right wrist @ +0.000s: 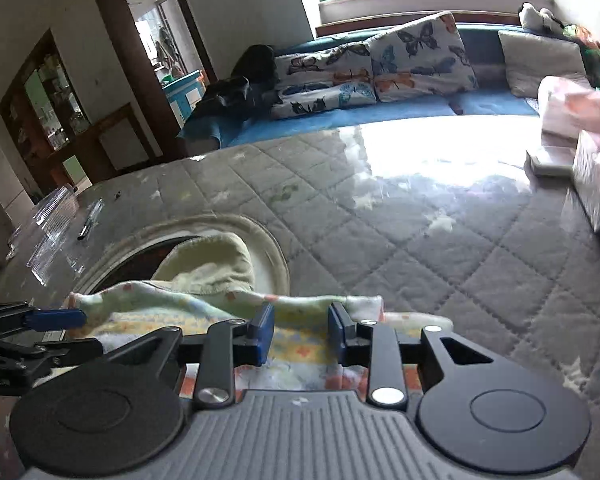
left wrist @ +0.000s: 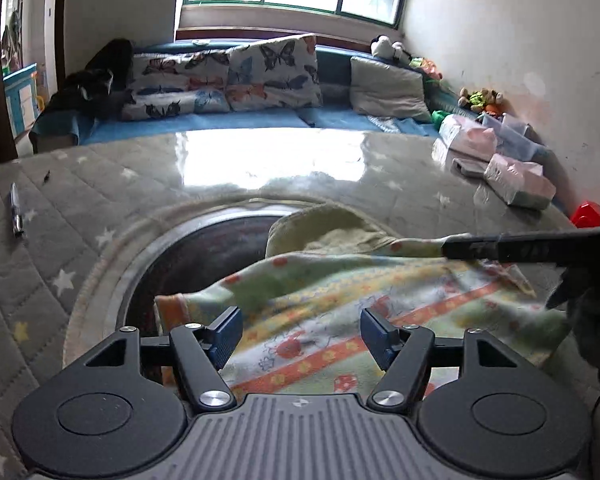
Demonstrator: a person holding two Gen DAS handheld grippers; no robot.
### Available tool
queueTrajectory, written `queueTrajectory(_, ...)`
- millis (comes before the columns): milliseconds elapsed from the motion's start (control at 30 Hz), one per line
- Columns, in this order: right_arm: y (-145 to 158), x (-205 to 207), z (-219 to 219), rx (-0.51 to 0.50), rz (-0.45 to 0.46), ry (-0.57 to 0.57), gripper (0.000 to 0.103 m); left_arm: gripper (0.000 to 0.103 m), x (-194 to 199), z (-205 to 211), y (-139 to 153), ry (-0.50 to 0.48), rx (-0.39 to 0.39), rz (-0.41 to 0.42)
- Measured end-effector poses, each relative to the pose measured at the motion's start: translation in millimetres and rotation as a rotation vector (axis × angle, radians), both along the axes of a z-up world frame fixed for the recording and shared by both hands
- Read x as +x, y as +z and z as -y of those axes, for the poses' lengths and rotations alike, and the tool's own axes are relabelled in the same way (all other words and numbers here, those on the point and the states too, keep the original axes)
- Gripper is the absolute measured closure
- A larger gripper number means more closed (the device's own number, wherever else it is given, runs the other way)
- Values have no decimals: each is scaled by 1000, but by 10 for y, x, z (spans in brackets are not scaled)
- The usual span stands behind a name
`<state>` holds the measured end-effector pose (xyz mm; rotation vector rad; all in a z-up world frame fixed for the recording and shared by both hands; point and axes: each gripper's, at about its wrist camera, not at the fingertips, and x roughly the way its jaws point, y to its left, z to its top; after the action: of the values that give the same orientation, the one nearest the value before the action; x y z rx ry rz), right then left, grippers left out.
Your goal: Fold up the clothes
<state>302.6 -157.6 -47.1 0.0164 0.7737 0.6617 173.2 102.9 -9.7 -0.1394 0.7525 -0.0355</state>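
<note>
left gripper [left wrist: 300, 334]: fingers apart, released over patterned cloth [left wrist: 380, 312]
right gripper [right wrist: 300, 334]: fingers apart, cloth edge between, not clamped
cloth: on quilted bench [left wrist: 80, 216]
right view only: clear plastic tray [right wrist: 52, 224]

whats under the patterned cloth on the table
The patterned cloth partly covers a dark round inset in the quilted table cover. The rest beneath stays hidden.

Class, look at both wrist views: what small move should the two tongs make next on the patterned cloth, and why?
Probably close both tongs on the near edge. The left tongs stand wide open and the right tongs narrower, both over the patterned cloth, neither pinching it. The cloth lies rumpled over the round dish, so it is not yet folded.
</note>
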Motion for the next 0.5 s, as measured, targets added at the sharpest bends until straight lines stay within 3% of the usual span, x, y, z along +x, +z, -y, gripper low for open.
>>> queueTrajectory(167,-2,-62,-288,-68,20,85,73,35,143,9,1,-5,-30,6)
queueTrajectory(433,-70,51,-554,-125,18,80,74,36,378,-57,-181,29,-57,-24)
queueTrajectory(500,-41,10,-545,-132,27,95,67,35,344,-50,-161,28,-57,-21)
